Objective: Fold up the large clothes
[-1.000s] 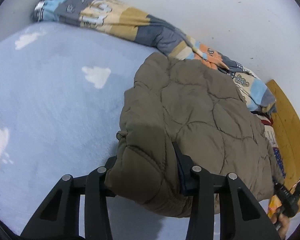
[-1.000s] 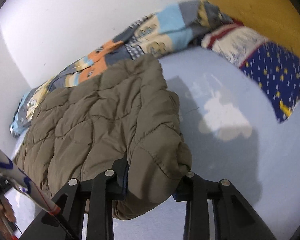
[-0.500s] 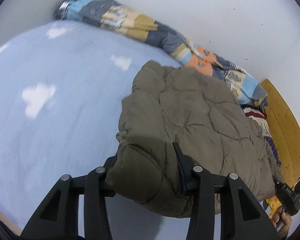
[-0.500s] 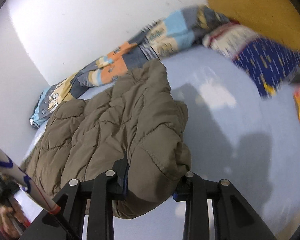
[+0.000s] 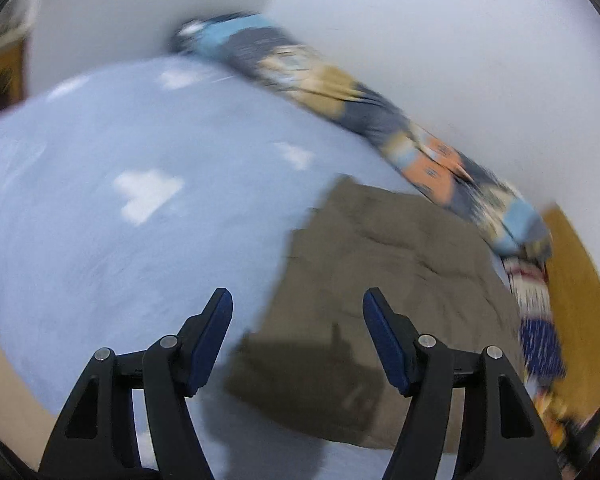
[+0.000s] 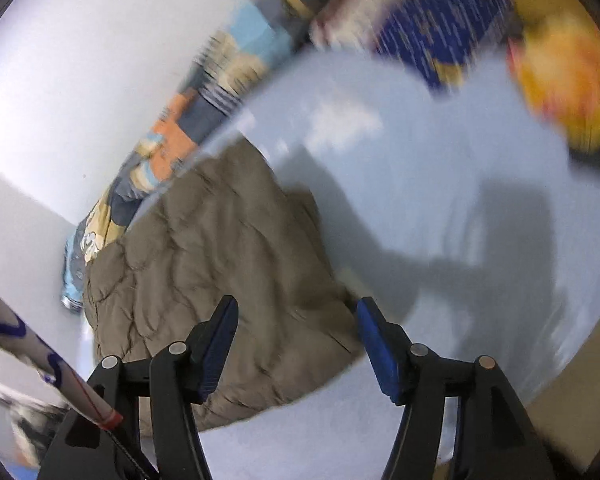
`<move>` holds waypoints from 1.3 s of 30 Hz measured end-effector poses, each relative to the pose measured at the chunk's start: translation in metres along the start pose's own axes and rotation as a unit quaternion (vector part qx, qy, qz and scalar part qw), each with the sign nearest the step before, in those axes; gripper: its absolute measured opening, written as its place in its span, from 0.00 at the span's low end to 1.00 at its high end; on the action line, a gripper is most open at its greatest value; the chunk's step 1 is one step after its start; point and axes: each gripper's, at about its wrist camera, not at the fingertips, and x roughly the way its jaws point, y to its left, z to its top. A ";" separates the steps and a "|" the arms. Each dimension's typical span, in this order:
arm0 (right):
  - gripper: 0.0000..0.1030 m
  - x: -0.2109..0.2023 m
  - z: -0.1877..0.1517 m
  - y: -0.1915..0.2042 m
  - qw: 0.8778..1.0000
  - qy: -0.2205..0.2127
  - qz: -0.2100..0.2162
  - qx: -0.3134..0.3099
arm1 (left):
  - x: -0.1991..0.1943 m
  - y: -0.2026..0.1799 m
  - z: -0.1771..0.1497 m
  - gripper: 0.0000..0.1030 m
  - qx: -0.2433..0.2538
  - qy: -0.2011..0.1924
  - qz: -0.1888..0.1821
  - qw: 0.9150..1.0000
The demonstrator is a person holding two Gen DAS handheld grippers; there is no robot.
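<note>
A pale blue bed (image 5: pixel 100 248) carries the folded olive quilted jacket (image 5: pixel 380 300). Both the left gripper (image 5: pixel 296 320) and the right gripper (image 6: pixel 296 324) have just been opening; their fingers stand released, nothing pinched between them.

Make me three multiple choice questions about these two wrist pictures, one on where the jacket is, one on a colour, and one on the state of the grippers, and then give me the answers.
1. Where does the jacket lie?
A. on the blue bed sheet
B. on a wooden floor
C. hung on the wall

2. What colour is the jacket?
A. red
B. olive brown
C. white

3. How do the two grippers stand?
A. both clamped on the jacket
B. one clamped, one open
C. both open, nothing between the pads

Answers:
1 A: sheet shows around its edges in both views.
2 B: its quilted cloth is olive brown in both views.
3 C: the left gripper and right gripper have just been opening, and the jacket lies beyond their fingers.
</note>
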 end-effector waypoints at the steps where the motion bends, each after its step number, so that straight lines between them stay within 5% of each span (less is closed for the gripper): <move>1: 0.65 -0.010 0.002 0.011 0.999 -0.023 -0.010 -0.023 | 0.000 -0.025 -0.002 0.65 0.041 -0.003 -0.007 0.999; 4: 0.65 -0.019 0.004 0.047 0.994 -0.055 0.006 -0.093 | 0.009 -0.085 -0.017 0.67 0.153 0.002 -0.014 0.988; 8: 0.65 0.025 0.002 0.094 0.987 0.004 0.041 -0.155 | 0.044 -0.141 -0.044 0.67 0.240 0.034 -0.021 0.970; 10: 0.65 0.057 -0.005 0.112 0.983 0.028 0.022 -0.181 | 0.069 -0.158 -0.054 0.67 0.259 0.059 -0.010 0.964; 14: 0.65 0.110 -0.017 0.128 0.972 0.066 -0.008 -0.224 | 0.107 -0.161 -0.064 0.71 0.259 0.094 0.011 0.961; 20: 0.68 0.148 -0.031 0.125 0.962 0.088 -0.045 -0.254 | 0.121 -0.162 -0.072 0.75 0.262 0.093 0.017 0.960; 27: 0.67 0.105 -0.028 0.116 0.971 0.050 -0.023 -0.234 | 0.086 -0.152 -0.074 0.75 0.252 0.038 0.012 0.967; 33: 0.67 0.046 -0.043 0.086 0.968 -0.005 -0.061 -0.245 | 0.036 -0.127 -0.090 0.75 0.256 -0.008 0.046 0.966; 39: 0.67 0.045 -0.057 0.054 0.974 0.022 -0.080 -0.212 | 0.021 -0.102 -0.100 0.75 0.247 -0.010 0.078 0.966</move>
